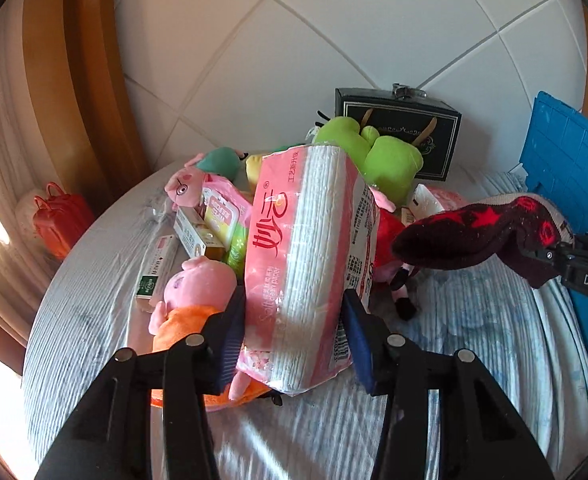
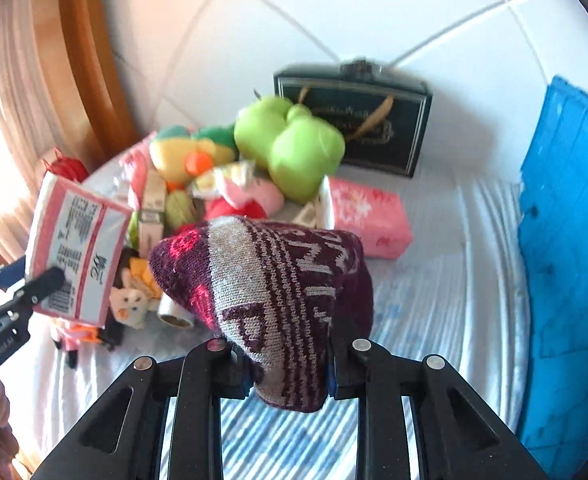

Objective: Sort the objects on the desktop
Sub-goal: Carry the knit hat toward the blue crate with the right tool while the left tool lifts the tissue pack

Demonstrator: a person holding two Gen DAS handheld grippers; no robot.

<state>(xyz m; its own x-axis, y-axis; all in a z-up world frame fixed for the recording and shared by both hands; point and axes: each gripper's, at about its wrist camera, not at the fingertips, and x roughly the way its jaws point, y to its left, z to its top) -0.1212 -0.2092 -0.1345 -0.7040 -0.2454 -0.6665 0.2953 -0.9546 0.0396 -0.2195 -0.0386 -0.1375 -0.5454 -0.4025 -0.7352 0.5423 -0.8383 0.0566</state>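
Left gripper (image 1: pixel 294 332) clamped on tissue pack (image 1: pixel 305 248); right gripper (image 2: pixel 288 364) pinching knit sock (image 2: pixel 270 280), both lifted. Toy pile (image 2: pixel 254 168) ahead, blue bin (image 2: pixel 565 240) right of the right gripper. Carry step; next, likely separate drop-offs.

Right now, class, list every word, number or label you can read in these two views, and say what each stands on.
"Soft clean paper": tissue pack held in the left claw.
"24": same pack's back panel.
"DAS": body of the right claw, cut off at the frame edge.
Pack's Chinese characters, barcode print, small boxes, black box lettering: unreadable.
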